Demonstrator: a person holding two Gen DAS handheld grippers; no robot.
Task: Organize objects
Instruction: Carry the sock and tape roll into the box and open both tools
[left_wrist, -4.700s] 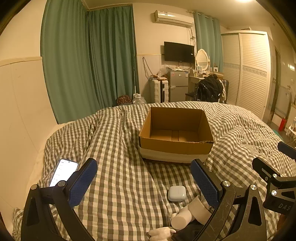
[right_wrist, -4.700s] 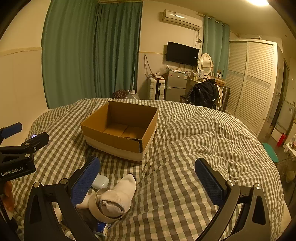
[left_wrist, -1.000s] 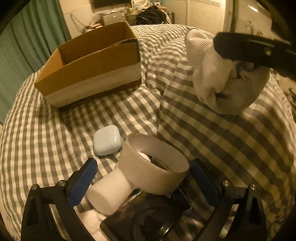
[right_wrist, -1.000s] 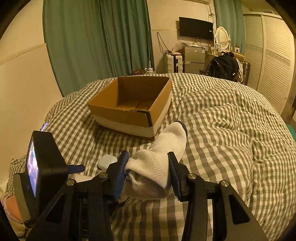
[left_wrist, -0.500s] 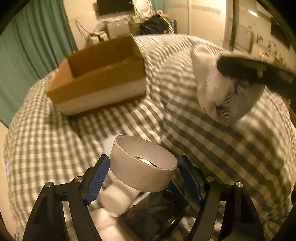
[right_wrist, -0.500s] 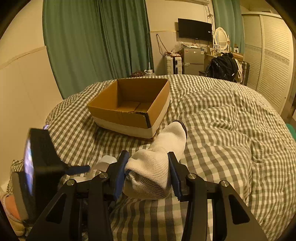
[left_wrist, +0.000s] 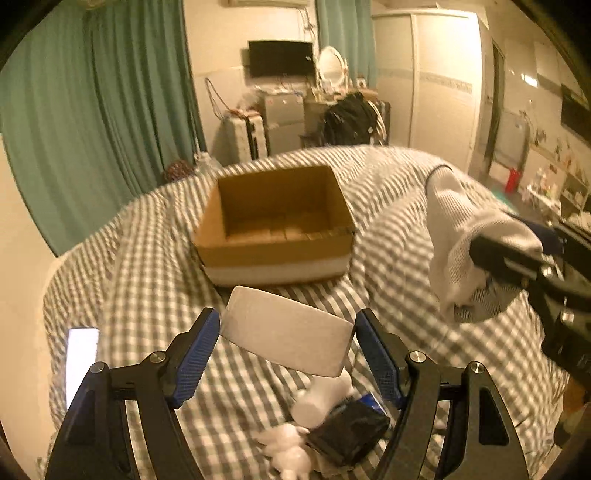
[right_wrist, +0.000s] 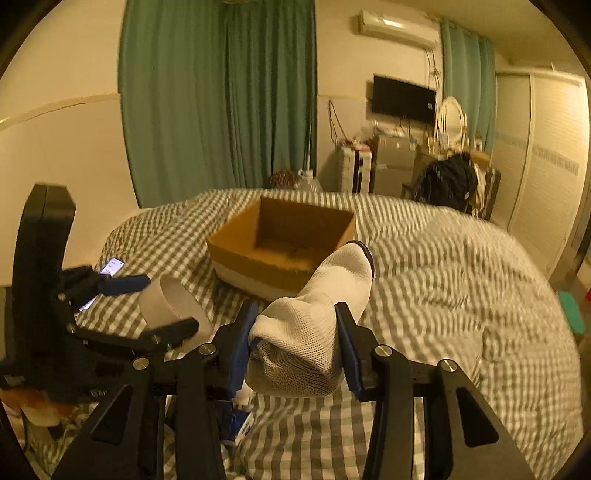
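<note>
Nearest, the left gripper (left_wrist: 286, 341) clamps a roll of tape (left_wrist: 287, 331), lifted above the checked bed (left_wrist: 147, 266) just short of the cardboard box (left_wrist: 275, 225). The right gripper (right_wrist: 295, 341) is closed on a white sock (right_wrist: 317, 314), also raised, on the near side of the box. Both items seem mid-carry; next, each should travel over the box's open top and be let go. A phone (left_wrist: 81, 360) lies left of the box.

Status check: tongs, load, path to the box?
Left tongs shut on tape roll. Right tongs shut on sock. Cardboard box ahead, open, nothing between.
</note>
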